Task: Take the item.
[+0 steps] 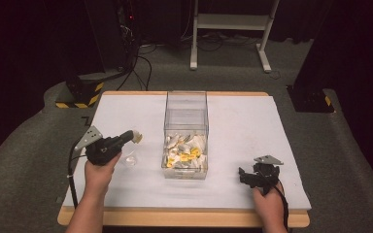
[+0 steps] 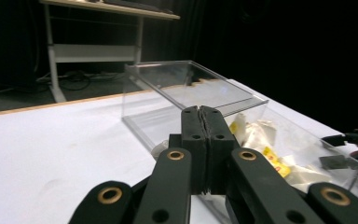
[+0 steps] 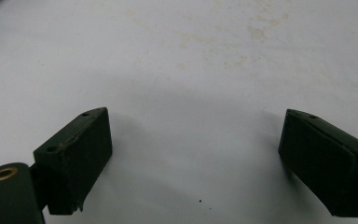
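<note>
Two grippers work the white desk (image 1: pixel 233 121): left gripper (image 1: pixel 137 137), jaws pressed together on a small pale item, hangs just left of the clear box (image 1: pixel 186 116) of packets (image 1: pixel 184 154). Right gripper (image 1: pixel 244 175), jaws spread, rests near the desk's near-right edge, open surface around it.

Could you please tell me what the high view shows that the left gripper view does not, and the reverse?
High view: the person's left hand and right hand, the grey floor and a yellow-black striped base.
Left gripper view: the left tongs up close, jaws pressed shut, and a wooden desk top behind.
Both: the clear box with white and yellow packets, the white table, and the right tongs.
</note>
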Demonstrator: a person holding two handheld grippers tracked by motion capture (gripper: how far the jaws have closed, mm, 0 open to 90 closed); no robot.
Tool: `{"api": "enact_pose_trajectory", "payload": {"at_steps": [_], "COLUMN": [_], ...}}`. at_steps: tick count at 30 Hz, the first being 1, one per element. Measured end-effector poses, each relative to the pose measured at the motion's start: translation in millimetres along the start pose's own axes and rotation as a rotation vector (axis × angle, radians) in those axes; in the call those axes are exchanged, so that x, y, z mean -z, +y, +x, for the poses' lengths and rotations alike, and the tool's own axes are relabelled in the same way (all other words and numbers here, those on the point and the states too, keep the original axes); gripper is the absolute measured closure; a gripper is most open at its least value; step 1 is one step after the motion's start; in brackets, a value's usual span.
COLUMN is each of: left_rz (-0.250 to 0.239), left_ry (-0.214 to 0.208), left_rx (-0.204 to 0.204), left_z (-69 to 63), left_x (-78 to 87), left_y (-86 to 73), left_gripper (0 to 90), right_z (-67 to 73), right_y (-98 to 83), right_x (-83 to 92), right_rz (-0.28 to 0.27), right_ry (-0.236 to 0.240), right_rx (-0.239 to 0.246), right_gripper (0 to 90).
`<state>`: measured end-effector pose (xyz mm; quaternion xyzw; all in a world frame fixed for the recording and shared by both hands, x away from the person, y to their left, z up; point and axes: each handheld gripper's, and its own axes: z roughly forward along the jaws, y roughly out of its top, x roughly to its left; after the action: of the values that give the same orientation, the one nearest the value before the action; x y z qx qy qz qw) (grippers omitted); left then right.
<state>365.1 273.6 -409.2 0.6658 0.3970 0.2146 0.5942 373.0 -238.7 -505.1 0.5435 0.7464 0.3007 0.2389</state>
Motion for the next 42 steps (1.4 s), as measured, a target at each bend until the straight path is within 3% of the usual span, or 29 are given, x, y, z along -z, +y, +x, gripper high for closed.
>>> {"api": "enact_pose_trajectory", "payload": {"at_steps": [9, 18, 35, 37, 39, 42], "left_rz": [0.007, 0.056, 0.103, 0.107, 0.126, 0.137], "left_ry": [0.043, 0.089, 0.105, 0.101, 0.094, 0.114], "left_rx": [0.012, 0.015, 0.035, 0.037, 0.049, 0.017], "left_z": [10.6, 17.8, 24.0, 24.0, 24.6, 23.6], "left_x": [10.6, 23.3, 21.6, 19.8, 17.6, 17.2], "left_y": [-3.7, -16.0, -29.2, -29.8, -29.8, -30.3], "left_gripper": [89.1, 88.9, 88.0, 80.6, 63.4, 51.4], "right_z": [0.0, 0.0, -0.1, -0.1, -0.1, -0.1], "right_y": [-0.1, -0.1, -0.1, -0.2, -0.2, -0.2], "right_x": [0.1, 0.2, 0.2, 0.2, 0.2, 0.2], "right_rz": [0.000, -0.001, 0.000, 0.000, 0.000, 0.000], "right_ry": [0.000, 0.000, 0.002, 0.002, 0.002, 0.002], "right_rx": [0.000, 0.001, 0.000, 0.000, 0.000, 0.000], "right_gripper": [9.6, 9.7, 9.8, 9.8, 9.8, 9.8]}}
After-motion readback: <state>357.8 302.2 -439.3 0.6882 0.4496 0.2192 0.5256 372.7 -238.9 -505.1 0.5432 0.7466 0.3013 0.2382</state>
